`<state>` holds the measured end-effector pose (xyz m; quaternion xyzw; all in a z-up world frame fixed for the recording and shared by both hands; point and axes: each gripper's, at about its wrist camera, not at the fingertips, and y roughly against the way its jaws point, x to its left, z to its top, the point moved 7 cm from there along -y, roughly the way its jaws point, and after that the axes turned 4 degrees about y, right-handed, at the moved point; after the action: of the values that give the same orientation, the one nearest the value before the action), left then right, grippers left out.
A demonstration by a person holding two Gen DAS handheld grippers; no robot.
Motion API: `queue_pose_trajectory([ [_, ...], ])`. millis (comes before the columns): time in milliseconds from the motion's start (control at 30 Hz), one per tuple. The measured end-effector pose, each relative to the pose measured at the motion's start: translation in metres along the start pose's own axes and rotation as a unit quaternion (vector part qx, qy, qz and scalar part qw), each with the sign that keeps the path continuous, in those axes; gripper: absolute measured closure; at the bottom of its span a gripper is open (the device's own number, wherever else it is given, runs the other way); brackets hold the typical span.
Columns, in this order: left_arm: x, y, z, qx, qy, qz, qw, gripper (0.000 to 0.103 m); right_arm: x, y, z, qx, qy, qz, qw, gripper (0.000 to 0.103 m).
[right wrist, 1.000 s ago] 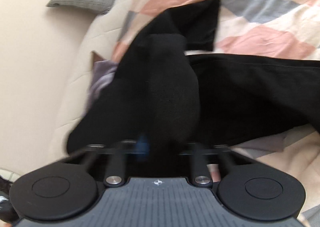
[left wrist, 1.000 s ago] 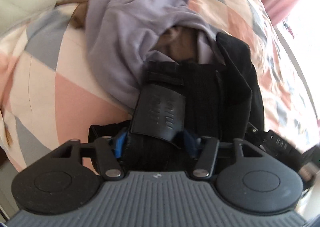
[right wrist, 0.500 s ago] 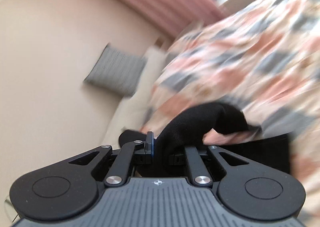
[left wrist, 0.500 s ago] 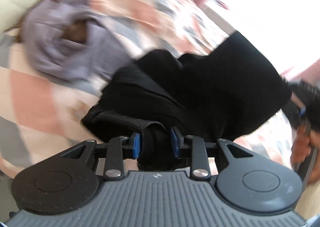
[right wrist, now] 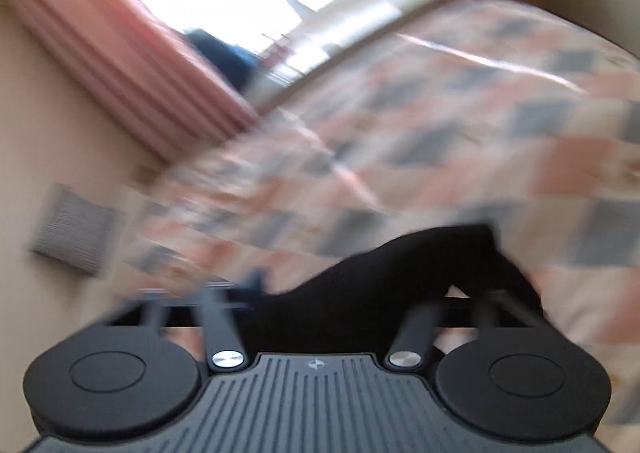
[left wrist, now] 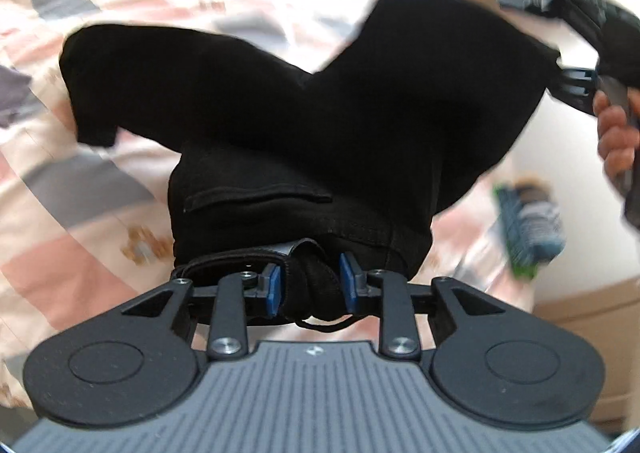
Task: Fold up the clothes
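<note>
Now that you have swung the black trousers (left wrist: 320,101) off the lavender pile, they hang over the quilt (left wrist: 80,193): left gripper (left wrist: 309,287) pinches the waistband at six o'clock, right gripper (left wrist: 576,83) clamps cloth at two o'clock, ready for spreading.

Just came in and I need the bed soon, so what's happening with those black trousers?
A person is folding clothes with a hand-held gripper in each hand. The left hand-held gripper is clamped on the waistband end of the black trousers, which hang lifted above the patchwork bedspread. The right hand-held gripper has black fabric at its fingers, but blur hides whether it grips. Nothing is folded yet.
</note>
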<state>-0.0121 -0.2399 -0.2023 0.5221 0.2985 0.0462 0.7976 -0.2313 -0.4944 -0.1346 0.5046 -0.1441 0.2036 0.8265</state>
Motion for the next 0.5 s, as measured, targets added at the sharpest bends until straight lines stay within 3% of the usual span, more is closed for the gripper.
queue_pose_trajectory([
  [33, -0.007, -0.014, -0.007, 0.019, -0.005, 0.014, 0.9997, 0.077, -0.028, -0.011, -0.008, 0.029, -0.015, -0.033, 0.999, 0.019],
  [100, -0.015, -0.035, -0.021, 0.056, -0.035, 0.052, 0.9965, 0.076, -0.065, -0.018, -0.035, 0.051, -0.021, -0.064, 0.996, 0.021],
  [167, -0.024, -0.036, -0.031, 0.043, -0.077, 0.095, 0.9916, 0.061, -0.087, -0.015, -0.064, 0.052, -0.007, -0.089, 0.995, 0.018],
  [233, -0.024, -0.036, -0.033, 0.031, -0.108, 0.122, 0.9861, 0.053, -0.101, -0.003, -0.095, 0.05, 0.006, -0.113, 0.992, 0.012],
  [333, -0.023, -0.034, -0.036, 0.03, -0.135, 0.142, 0.9803, 0.054, -0.108, 0.019, -0.138, 0.044, 0.046, -0.164, 0.984, 0.012],
  [500, -0.03, -0.026, -0.035, 0.021, -0.188, 0.17, 0.9672, 0.055, -0.081, 0.056, -0.185, 0.008, 0.075, -0.146, 0.986, 0.012],
])
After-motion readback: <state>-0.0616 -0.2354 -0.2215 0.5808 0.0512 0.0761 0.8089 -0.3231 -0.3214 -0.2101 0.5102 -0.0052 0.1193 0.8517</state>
